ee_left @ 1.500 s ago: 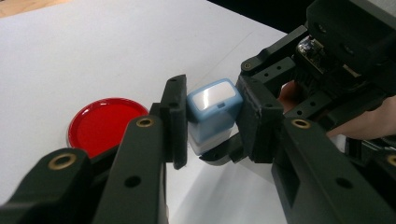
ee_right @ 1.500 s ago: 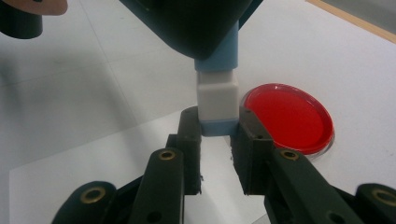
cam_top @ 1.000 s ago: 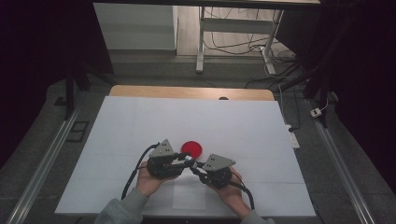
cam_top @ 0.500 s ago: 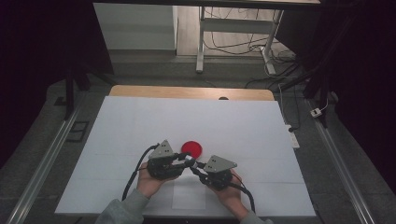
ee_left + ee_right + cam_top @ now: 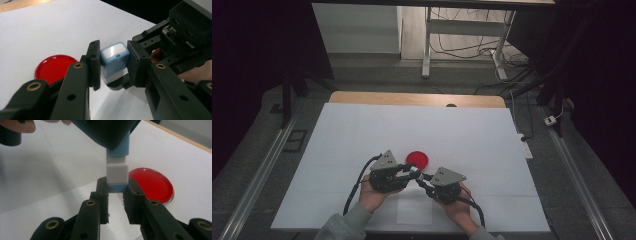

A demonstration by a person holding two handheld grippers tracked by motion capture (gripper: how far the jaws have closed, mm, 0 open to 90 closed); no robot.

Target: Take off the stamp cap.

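Observation:
A small light-blue and white stamp-like block (image 5: 113,58) hangs just above the white table between both grippers. My left gripper (image 5: 114,62) is shut on its light-blue upper part, whose pale end face points at the camera. In the right gripper view, my right gripper (image 5: 117,187) is shut on the light-blue base piece (image 5: 117,188), below the white middle section (image 5: 117,171). In the high view the left gripper (image 5: 411,173) and right gripper (image 5: 421,182) meet tip to tip near the table's front. A red round dish (image 5: 417,159) lies just behind them.
The white table sheet (image 5: 362,130) spreads wide to the left, right and back, with a wooden edge (image 5: 362,97) at the far side. Metal rails (image 5: 257,175) run along both sides of the table. Cables trail from both grippers toward the person.

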